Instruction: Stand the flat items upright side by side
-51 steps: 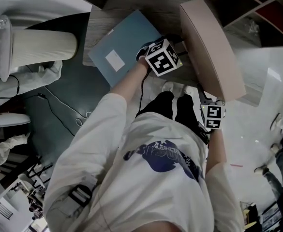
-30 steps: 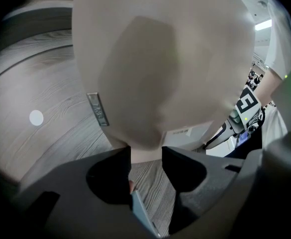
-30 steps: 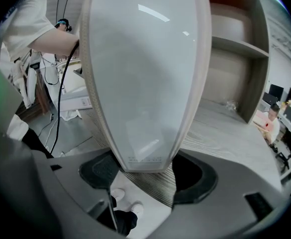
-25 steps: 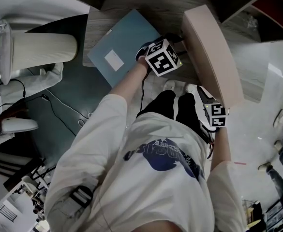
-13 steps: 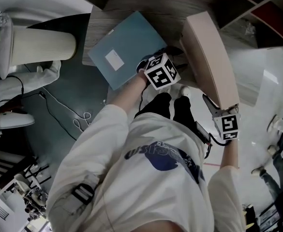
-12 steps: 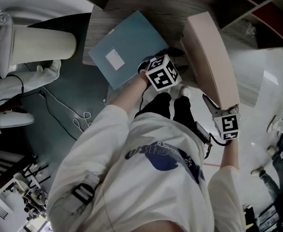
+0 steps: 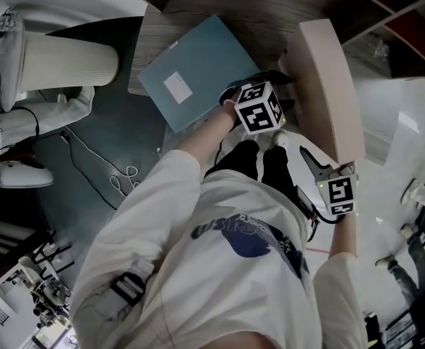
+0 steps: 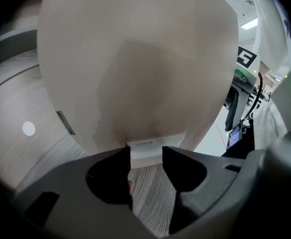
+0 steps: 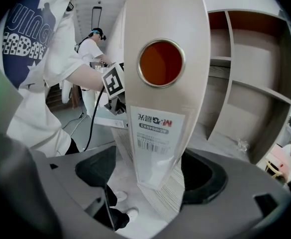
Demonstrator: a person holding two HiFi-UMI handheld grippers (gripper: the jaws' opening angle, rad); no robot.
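Observation:
A beige box file [image 7: 328, 78] stands steeply on its edge on the wooden table [image 7: 259, 13], held from both ends. My left gripper [image 7: 277, 86] is shut on its far lower corner; in the left gripper view the white-labelled edge [image 8: 145, 148] sits between the jaws, and the file [image 8: 140, 59] fills the view. My right gripper [image 7: 315, 160] is shut on the near spine end. The right gripper view shows the spine [image 9: 160, 108] with its round finger hole and barcode label. A flat blue folder [image 7: 197, 67] lies on the table to the left.
A white ribbed cylinder [image 7: 67, 64] stands on the floor at left, with cables [image 7: 118, 173] beside it. Open shelf compartments [image 9: 244, 73] rise behind the table at right. The table's front edge runs by the person's legs. Another person [image 9: 93, 49] is far behind.
My right gripper has risen with the near end of the beige file, which now stands steeper and narrower. The left gripper has shifted slightly right while holding its corner.

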